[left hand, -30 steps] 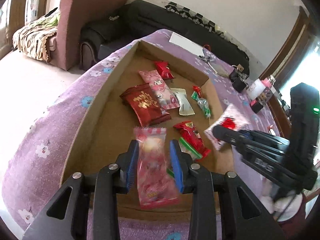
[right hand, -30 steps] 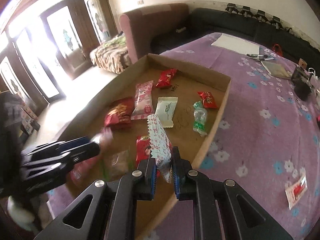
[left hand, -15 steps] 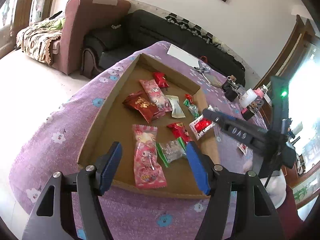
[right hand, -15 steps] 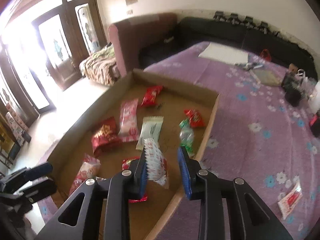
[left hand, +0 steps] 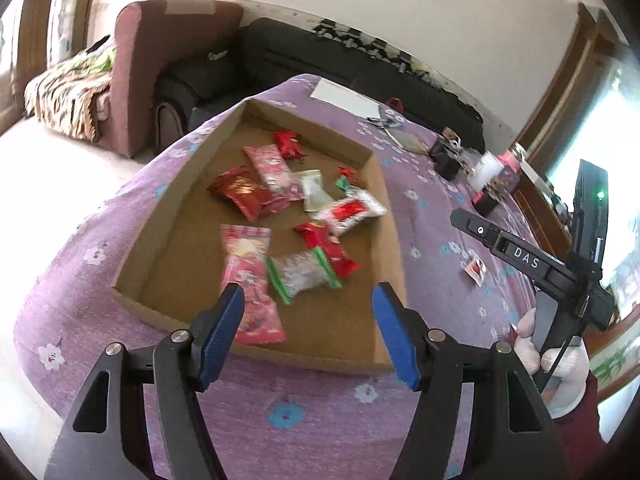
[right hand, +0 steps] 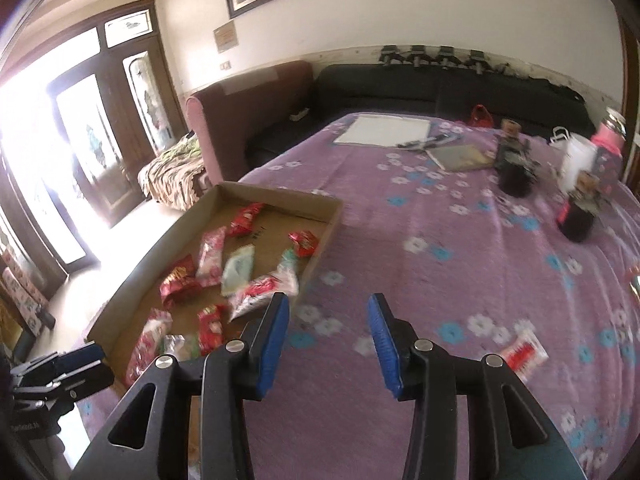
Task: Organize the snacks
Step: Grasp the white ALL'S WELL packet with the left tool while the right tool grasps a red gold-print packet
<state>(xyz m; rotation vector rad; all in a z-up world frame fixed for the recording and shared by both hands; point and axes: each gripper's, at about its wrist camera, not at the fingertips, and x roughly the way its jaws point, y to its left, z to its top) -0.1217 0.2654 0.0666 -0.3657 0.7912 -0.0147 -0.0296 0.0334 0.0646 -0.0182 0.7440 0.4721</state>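
Hovering over the near edge of the cardboard tray [left hand: 384,208], the left tool [left hand: 308,334] had its blue pads well apart, nothing between them. Right tool [right hand: 328,340] likewise apart and empty; its jaws had just been opening, and it hung over bare purple floral cloth [right hand: 460,280] to the right of the tray [right hand: 320,236].

Snacks lay loose on the tray floor. Near-left: long pink packet [left hand: 250,280]. Beside it, a clear packet with green ends [left hand: 300,274], touching a red packet [left hand: 326,246]. A white-and-red packet [left hand: 348,212] lay near the right wall, slightly blurred. Further in: dark red pouch [left hand: 242,194], pink packet [left hand: 272,168], pale packet [left hand: 314,188], small red packets toward the far wall.

One white-and-red packet [right hand: 524,354] sat outside the tray, on the cloth, near right of the right tool.

A white-gloved hand [left hand: 556,364] gripped the right tool's handle.
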